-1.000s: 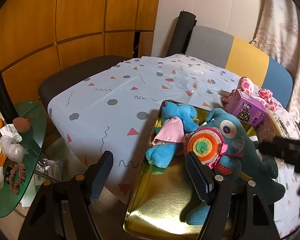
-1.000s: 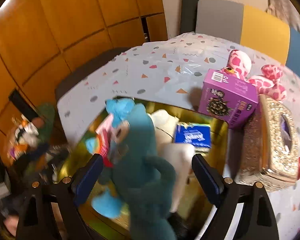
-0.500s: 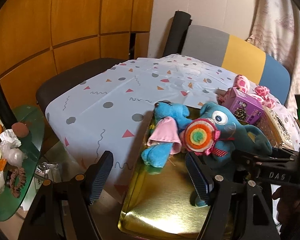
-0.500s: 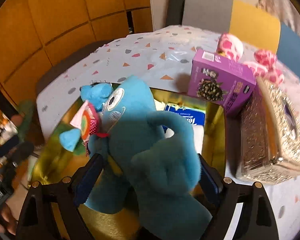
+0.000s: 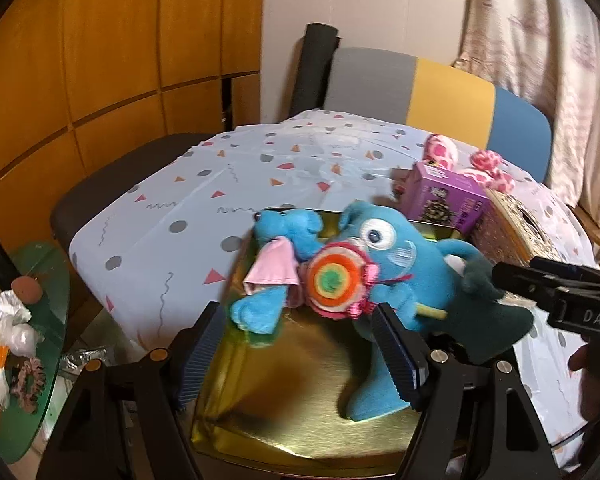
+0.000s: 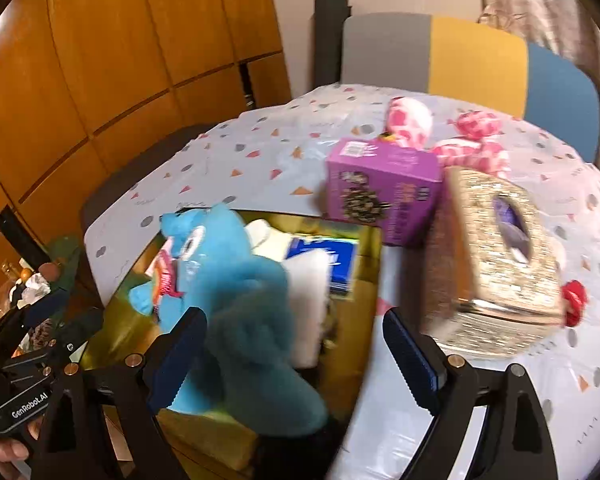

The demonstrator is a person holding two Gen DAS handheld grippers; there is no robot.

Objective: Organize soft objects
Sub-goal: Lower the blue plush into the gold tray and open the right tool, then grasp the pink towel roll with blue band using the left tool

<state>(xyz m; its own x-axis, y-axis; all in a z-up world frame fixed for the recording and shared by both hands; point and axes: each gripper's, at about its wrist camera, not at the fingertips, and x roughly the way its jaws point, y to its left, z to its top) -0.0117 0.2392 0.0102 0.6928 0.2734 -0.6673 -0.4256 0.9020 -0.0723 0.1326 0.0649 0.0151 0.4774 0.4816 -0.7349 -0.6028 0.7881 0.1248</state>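
A gold tray on the patterned tablecloth holds a big blue plush with a rainbow lollipop. A small blue plush with a pink cloth leans against it. My left gripper hovers open over the tray's near end, with nothing between its fingers. My right gripper is open too. The big plush lies against its left finger, and its right finger is free over the tablecloth. A white soft piece and a blue tissue pack lie at the tray's far side.
A purple box, a glittery gold tissue box and a pink spotted plush stand right of the tray. A green glass side table with clutter is at the left. A striped chair back stands behind the table.
The right gripper swung to the right, so the big plush no longer fills its gap. In the left view the plush now sits more upright, and the right gripper has come in at the right edge.
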